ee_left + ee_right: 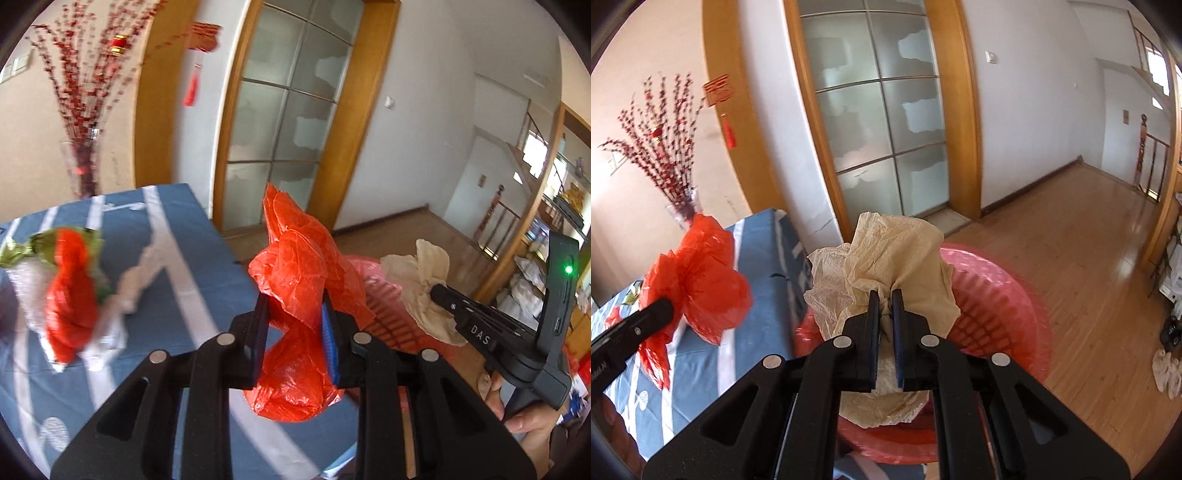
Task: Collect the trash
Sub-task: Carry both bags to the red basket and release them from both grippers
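Blue striped cloth is covering the desk (177, 236), and a pink slatted basket (1004, 295) is standing just beside its edge. I am pinching a crumpled red plastic bag (295, 280) in my left tongs (295, 325), hanging it at the desk edge near the basket. My right tongs (885, 332) are gripping a wad of beige tissue paper (886, 258) directly over the basket. More trash is lying on the desk, farther from the basket: 1 red-and-green wrapper (66, 288) sitting on clear crinkled plastic (140, 280).
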Available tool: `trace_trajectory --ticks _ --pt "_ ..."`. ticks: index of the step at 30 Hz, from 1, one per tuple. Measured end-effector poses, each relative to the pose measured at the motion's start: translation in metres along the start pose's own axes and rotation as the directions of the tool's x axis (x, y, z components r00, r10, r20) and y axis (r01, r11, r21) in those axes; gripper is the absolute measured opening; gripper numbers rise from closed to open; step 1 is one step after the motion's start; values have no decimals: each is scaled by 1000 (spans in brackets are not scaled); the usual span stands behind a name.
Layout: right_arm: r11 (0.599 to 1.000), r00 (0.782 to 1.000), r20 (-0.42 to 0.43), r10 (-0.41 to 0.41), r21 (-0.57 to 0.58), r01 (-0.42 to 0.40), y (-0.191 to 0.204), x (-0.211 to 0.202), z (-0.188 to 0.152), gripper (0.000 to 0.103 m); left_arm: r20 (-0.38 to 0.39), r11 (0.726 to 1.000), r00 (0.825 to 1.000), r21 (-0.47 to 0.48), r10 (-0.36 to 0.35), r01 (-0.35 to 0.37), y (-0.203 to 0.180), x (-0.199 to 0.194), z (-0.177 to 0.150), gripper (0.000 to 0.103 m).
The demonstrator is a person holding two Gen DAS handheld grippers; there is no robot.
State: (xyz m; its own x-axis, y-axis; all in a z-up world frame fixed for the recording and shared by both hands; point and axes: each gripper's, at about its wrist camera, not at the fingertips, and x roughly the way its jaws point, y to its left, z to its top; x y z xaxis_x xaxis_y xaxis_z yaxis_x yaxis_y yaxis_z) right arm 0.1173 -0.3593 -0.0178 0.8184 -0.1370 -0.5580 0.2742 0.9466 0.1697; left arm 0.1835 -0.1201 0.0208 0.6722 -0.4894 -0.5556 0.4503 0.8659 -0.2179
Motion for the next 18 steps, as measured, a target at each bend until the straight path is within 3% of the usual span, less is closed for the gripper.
trace_trajectory --ticks 7,18 --pt "998 1000 0 -29 50 29 -28 6 0 7 -44 997 997 52 -58 60 -33 34 -3 27" --pt "993 999 -7 -38 108 39 -49 18 4 7 -112 992 989 65 -98 106 -49 72 -13 27"
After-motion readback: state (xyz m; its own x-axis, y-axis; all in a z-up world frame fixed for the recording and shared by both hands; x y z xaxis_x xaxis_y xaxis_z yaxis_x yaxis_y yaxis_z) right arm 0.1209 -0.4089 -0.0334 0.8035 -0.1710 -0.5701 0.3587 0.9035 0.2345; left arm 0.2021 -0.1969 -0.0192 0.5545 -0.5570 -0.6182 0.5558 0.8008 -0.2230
